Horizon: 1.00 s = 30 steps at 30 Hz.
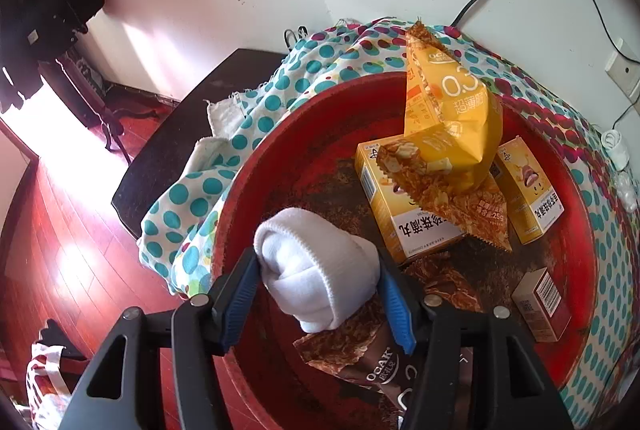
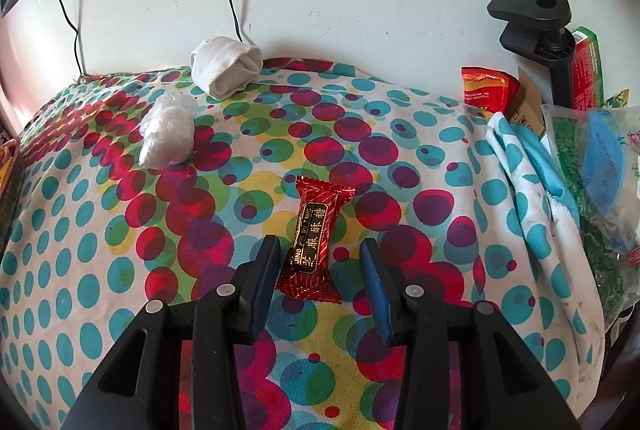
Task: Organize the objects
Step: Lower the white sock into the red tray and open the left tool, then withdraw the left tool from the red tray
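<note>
The red candy (image 2: 313, 239) lies pointing straight ahead between the open right gripper (image 2: 320, 250), while the left gripper (image 1: 318, 274) squeezes a white sock (image 1: 316, 266).

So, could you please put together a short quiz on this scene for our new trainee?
1. True or false: the left gripper is shut on a rolled white sock.
2. What lies between the right gripper's open fingers?
3. The sock hangs over: A) the red basin B) the bare floor C) a drawer.

Key: 1 true; 2 the red candy, on the dotted cloth; 3 A.
</note>
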Each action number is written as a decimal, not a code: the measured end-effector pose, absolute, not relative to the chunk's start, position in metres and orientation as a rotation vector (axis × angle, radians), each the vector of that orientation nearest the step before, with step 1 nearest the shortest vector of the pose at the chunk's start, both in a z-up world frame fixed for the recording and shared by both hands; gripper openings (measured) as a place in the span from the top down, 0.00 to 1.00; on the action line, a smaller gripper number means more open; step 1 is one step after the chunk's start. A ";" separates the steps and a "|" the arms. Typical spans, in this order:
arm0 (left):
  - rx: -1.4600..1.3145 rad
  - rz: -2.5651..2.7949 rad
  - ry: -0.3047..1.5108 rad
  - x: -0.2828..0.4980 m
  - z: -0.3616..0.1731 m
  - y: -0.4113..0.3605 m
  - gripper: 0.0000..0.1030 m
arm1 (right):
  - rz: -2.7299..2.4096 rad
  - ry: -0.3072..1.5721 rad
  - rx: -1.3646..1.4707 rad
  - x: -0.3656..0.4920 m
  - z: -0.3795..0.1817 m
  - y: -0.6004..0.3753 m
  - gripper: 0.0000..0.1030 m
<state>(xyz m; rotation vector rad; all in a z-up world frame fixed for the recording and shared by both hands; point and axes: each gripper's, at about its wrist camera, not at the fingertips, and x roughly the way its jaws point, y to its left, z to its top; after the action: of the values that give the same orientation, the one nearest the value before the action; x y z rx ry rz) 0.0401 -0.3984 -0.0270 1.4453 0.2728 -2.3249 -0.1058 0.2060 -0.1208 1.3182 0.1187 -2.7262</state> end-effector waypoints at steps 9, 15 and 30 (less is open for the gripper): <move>1.386 -2.352 0.261 0.047 -0.012 -0.394 0.39 | -2.731 0.121 1.321 -0.105 -0.121 0.209 0.59; 1.340 -2.430 0.215 0.064 0.003 -0.358 0.39 | -2.732 0.124 1.322 -0.106 -0.121 0.214 0.59; 1.285 -2.784 -0.078 0.069 -0.003 -0.185 0.39 | -2.759 0.113 1.343 -0.106 -0.120 0.221 0.46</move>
<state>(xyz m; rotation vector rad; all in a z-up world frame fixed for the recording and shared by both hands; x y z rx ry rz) 0.0693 -0.1854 -0.0029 1.2855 -0.0782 -2.7837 -0.1063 0.2206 -0.1195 1.3435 0.1132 -2.7590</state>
